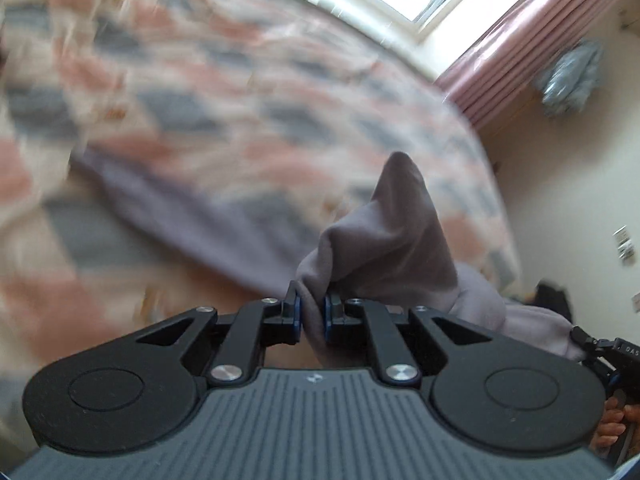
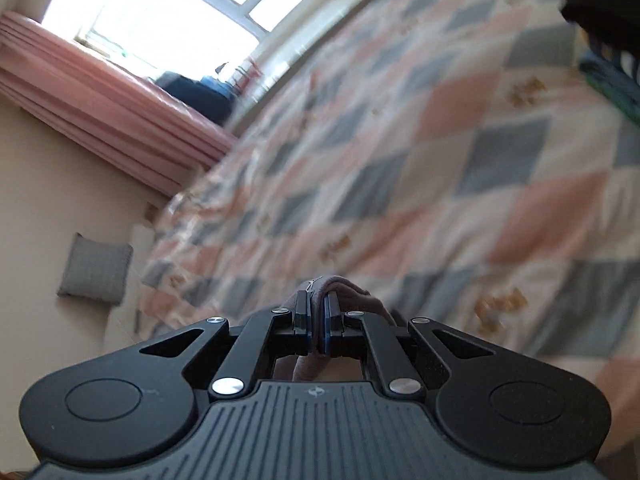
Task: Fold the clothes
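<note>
- Left gripper (image 1: 312, 312): fingers (image 1: 291, 308) clamped on a bunched fold of the grey-mauve garment (image 1: 384, 232), cloth peaking up above the tips.
- Rest of garment trails away over the bed (image 1: 168, 92), lying on its checked pink, grey and cream cover; view is motion-blurred.
- Right gripper (image 2: 316, 320): fingers (image 2: 301, 316) pinched together on a thin edge of the same garment, cloth hanging down between them.
- Right gripper also shows at the lower right edge of the left view, gripping the cloth, with a hand (image 1: 612, 424) below it.
- Pink curtains (image 2: 100, 100) and window (image 2: 188, 8) beyond the bed.
</note>
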Demonstrator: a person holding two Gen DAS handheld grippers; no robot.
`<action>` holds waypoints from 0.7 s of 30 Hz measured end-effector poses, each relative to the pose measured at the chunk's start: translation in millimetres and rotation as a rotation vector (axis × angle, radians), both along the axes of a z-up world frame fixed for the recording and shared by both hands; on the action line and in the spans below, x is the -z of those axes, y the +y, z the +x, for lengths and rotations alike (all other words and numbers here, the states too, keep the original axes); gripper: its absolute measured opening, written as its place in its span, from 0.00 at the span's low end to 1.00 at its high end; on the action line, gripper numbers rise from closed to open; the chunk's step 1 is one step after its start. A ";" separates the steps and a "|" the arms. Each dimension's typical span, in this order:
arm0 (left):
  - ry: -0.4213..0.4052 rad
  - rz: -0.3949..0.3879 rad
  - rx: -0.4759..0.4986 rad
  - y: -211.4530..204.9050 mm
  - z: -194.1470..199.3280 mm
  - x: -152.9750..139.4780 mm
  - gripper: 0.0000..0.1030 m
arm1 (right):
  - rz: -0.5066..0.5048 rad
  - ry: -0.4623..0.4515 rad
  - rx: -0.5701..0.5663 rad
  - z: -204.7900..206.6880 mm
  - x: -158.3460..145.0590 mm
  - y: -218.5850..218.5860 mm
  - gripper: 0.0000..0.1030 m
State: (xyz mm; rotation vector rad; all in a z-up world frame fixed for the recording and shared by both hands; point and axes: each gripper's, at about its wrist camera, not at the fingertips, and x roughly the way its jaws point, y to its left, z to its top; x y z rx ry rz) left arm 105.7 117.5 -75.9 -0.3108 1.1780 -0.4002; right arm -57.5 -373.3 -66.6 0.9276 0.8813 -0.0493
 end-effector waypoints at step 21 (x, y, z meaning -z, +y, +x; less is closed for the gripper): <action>-0.082 0.414 0.531 -246.0 -1.5 79.0 0.57 | 0.047 0.339 -0.002 -58.6 183.7 -0.8 0.33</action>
